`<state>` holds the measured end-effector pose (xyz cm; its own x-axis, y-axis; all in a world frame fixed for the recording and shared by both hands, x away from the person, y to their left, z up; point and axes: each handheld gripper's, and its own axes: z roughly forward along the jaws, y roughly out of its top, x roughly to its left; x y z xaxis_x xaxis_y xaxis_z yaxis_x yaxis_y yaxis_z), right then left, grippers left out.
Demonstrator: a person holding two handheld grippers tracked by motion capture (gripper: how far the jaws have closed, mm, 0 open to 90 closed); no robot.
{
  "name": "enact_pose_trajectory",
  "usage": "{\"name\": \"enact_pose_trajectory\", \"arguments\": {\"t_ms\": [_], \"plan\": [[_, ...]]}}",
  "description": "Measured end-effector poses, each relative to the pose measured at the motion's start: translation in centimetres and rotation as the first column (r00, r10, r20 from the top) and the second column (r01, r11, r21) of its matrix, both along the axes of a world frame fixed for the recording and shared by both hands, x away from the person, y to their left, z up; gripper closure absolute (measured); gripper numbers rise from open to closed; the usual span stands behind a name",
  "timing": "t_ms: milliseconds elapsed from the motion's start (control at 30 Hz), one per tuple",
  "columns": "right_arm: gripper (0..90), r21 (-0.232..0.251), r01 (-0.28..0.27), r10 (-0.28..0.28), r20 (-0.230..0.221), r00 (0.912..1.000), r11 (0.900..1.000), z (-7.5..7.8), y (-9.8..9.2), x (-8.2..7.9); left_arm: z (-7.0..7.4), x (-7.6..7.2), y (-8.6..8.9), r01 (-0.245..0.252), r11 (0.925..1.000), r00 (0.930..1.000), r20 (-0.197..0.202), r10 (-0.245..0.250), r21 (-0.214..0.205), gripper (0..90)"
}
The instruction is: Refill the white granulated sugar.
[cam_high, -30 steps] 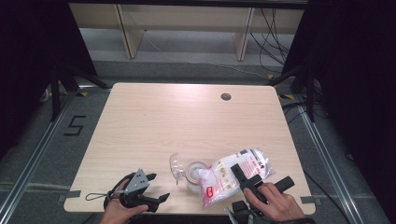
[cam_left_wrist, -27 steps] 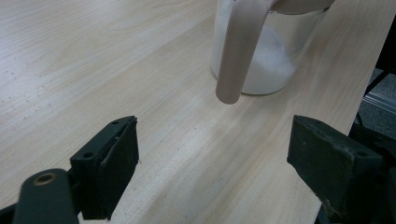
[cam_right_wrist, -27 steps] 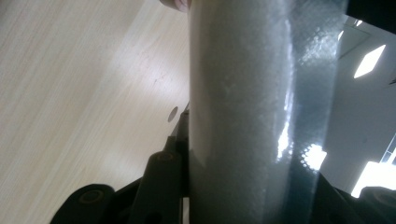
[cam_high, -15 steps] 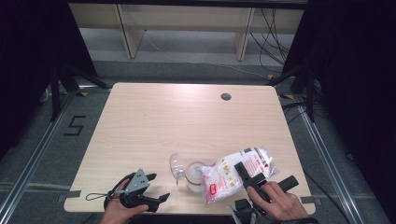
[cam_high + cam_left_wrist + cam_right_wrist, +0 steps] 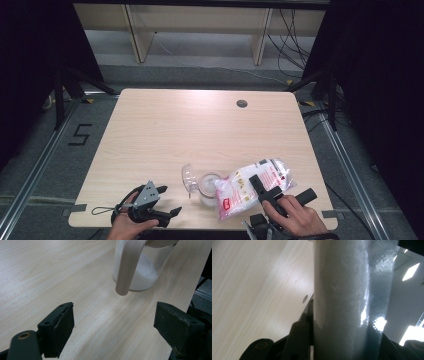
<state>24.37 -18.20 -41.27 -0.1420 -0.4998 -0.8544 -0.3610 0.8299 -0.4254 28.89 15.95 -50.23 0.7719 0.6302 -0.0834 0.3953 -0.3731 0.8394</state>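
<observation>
A glass jar (image 5: 208, 189) with white powder in its bottom stands near the table's front edge, its clear lid (image 5: 188, 177) hinged open to the left. A clear plastic bag (image 5: 250, 187) of white grains with a red label leans beside the jar, its lower end against the rim. My right gripper (image 5: 263, 190) is shut on the bag (image 5: 347, 297), which presses between the jaws in the right gripper view. My left gripper (image 5: 159, 201) rests open at the front left, apart from the jar (image 5: 140, 272). A beige strap (image 5: 127, 270) hangs in front of the jar.
The light wooden table (image 5: 200, 130) has a round cable hole (image 5: 242, 103) at the back right. Dark floor, metal rails and shelf legs surround it. A cord loop (image 5: 102, 211) trails from the left gripper.
The right hand and the bag shifted only slightly beside the jar. The left gripper has stayed in place.
</observation>
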Motion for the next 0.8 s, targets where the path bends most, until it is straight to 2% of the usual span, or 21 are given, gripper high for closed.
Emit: {"name": "enact_pose_trajectory", "arguments": {"t_ms": [33,100,133,200,233,300,333,367,400,500,533,633,667,700,733,767,800], "plan": [[73.2,0.032,0.024,-0.024,-0.005,0.9997,0.9992,-0.15,-0.17,-0.14,0.0,0.0,-0.01,0.0,1.0,1.0,0.0,0.0,0.0,16.1],[73.2,0.018,0.032,-0.032,0.0,0.9995,0.9993,-0.04,-0.16,-0.18,0.0,0.01,-0.01,0.003,1.0,1.0,-0.002,-0.003,0.0,16.1],[73.3,-0.006,0.036,-0.036,0.006,0.9993,0.9993,0.11,-0.12,-0.27,0.0,0.01,-0.01,0.002,1.0,1.0,-0.002,-0.002,0.001,16.1],[73.3,0.011,0.025,-0.025,-0.001,0.9997,0.9996,0.07,-0.03,-0.31,0.0,-0.01,-0.01,-0.001,1.0,1.0,0.0,0.001,0.002,16.1],[73.3,-0.036,-0.003,0.003,0.01,0.9999,0.9994,0.38,0.09,-0.2,0.02,0.0,0.02,-0.001,1.0,1.0,0.001,0.001,0.006,16.1],[73.3,-0.019,-0.006,0.006,0.009,0.9999,0.9998,0.19,0.14,-0.22,0.01,-0.01,0.0,0.0,1.0,1.0,0.0,0.0,0.0,16.1],[73.3,0.016,0.019,-0.019,-0.001,0.9998,0.9997,-0.06,0.11,-0.38,0.0,-0.01,0.0,-0.001,1.0,1.0,0.0,0.001,0.0,16.1],[73.3,-0.021,-0.008,0.008,0.007,0.9999,0.9998,0.15,0.2,-0.2,0.02,0.01,0.04,0.0,1.0,1.0,0.002,0.0,0.007,16.1],[73.3,0.013,0.013,-0.013,-0.002,0.9999,0.9998,-0.07,0.14,-0.34,0.03,0.0,0.04,0.0,1.0,1.0,0.002,0.0,0.006,16.1],[73.3,0.013,0.018,-0.018,-0.001,0.9998,0.9997,-0.02,0.07,-0.36,0.02,0.0,0.03,0.0,1.0,1.0,0.002,0.0,0.006,16.1],[73.3,-0.027,-0.006,0.006,0.007,1.0,0.9996,0.27,0.15,-0.16,0.02,0.0,0.03,0.0,1.0,1.0,0.002,0.0,0.007,16.1],[73.4,-0.035,0.003,-0.003,0.009,1.0,0.9994,0.27,0.11,-0.23,0.0,-0.01,-0.02,-0.001,1.0,1.0,0.0,0.001,0.001,16.1],[73.4,-0.018,0.001,-0.001,0.004,1.0,0.9998,0.13,0.12,-0.25,0.0,0.01,-0.01,0.003,1.0,1.0,-0.002,-0.003,0.001,16.1],[73.4,0.019,0.013,-0.013,-0.005,0.9999,0.9997,-0.1,0.09,-0.39,0.0,0.01,-0.01,0.003,1.0,1.0,-0.002,-0.003,0.002,16.1],[73.4,0.019,0.007,-0.007,-0.007,1.0,0.9998,-0.11,0.16,-0.38,0.01,0.01,0.0,0.004,1.0,1.0,-0.001,-0.004,0.003,16.1],[73.4,-0.017,-0.015,0.015,0.003,0.9999,0.9997,0.09,0.25,-0.22,0.03,0.01,0.04,0.003,0.9999,1.0,0.005,-0.003,0.01,16.1],[73.4,-0.023,-0.013,0.014,0.005,0.9999,0.9996,0.11,0.27,-0.22,-0.05,0.06,0.0,0.003,1.0,1.0,0.008,-0.003,0.0,16.1]]}}
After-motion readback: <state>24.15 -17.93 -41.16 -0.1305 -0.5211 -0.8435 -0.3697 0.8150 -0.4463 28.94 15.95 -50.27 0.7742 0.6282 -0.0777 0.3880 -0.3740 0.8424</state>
